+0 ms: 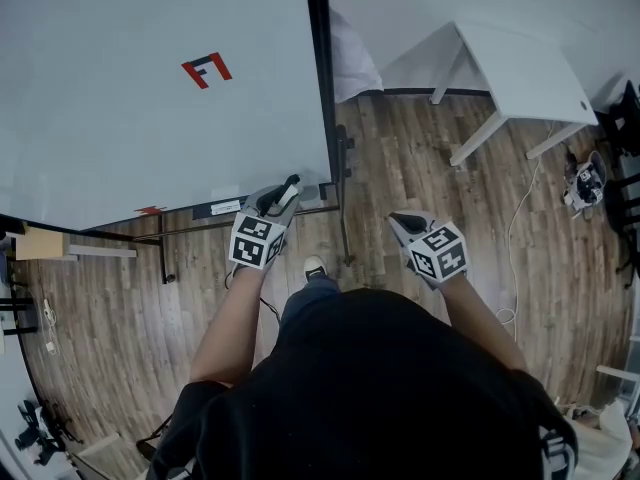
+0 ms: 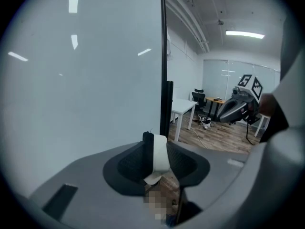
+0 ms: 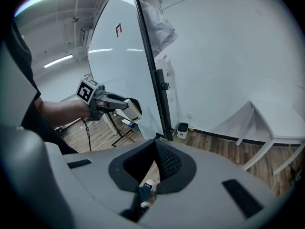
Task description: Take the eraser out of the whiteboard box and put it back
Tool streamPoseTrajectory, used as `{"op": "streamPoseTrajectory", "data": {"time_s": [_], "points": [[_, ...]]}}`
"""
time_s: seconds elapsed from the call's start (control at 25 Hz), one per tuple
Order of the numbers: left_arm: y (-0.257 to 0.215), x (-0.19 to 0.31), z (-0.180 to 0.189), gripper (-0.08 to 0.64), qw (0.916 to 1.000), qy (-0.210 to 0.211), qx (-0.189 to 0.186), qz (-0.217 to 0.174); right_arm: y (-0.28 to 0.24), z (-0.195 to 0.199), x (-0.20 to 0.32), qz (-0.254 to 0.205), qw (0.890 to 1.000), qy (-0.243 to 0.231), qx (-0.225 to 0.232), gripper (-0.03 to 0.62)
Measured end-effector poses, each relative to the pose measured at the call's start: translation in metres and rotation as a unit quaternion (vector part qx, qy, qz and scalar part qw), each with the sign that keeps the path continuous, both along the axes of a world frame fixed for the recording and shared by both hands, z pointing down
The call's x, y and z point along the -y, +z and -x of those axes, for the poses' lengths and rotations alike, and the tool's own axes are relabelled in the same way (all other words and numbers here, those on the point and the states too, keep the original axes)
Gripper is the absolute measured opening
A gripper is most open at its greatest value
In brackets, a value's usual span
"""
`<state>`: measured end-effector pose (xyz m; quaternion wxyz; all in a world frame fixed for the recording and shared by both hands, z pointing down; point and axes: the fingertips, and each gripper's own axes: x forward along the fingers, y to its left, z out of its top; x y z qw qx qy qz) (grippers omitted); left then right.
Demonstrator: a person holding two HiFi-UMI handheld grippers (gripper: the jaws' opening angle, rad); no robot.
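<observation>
My left gripper (image 1: pixel 283 196) is shut on the eraser (image 1: pixel 291 185), a black-backed block with a white felt face. It holds it just in front of the whiteboard's (image 1: pixel 150 88) lower right corner, above the tray (image 1: pixel 225 208) along the board's bottom edge. In the left gripper view the eraser (image 2: pixel 160 156) stands on edge between the pads. In the right gripper view the left gripper (image 3: pixel 131 108) holds the eraser (image 3: pixel 136 109) beside the board. My right gripper (image 1: pixel 403 221) hovers over the wood floor to the right; its tips (image 3: pixel 156 144) meet with nothing between them.
The board's black stand post (image 1: pixel 345 168) rises between the two grippers. A white table (image 1: pixel 510 68) stands at the back right, with cables (image 1: pixel 515 238) on the floor near it. The person's shoe (image 1: pixel 314 267) is below the grippers. A small white bin (image 3: pixel 182 130) sits by the wall.
</observation>
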<state>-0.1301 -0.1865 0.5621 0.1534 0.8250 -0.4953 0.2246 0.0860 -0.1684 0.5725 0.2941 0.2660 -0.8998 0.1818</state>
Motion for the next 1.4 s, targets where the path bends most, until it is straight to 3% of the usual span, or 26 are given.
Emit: {"op": "streamPoseTrajectory", "data": {"time_s": [0.48, 1.4], "points": [[0.011, 0.025, -0.012, 0.149, 0.9996, 0.015, -0.024, 0.010, 0.013, -0.003, 0.011, 0.014, 1.000, 0.013, -0.003, -0.005], [0.066, 0.040, -0.018, 0.149, 0.9975, 0.038, -0.024, 0.055, 0.042, 0.006, 0.018, 0.046, 0.999, 0.017, -0.024, -0.005]]}}
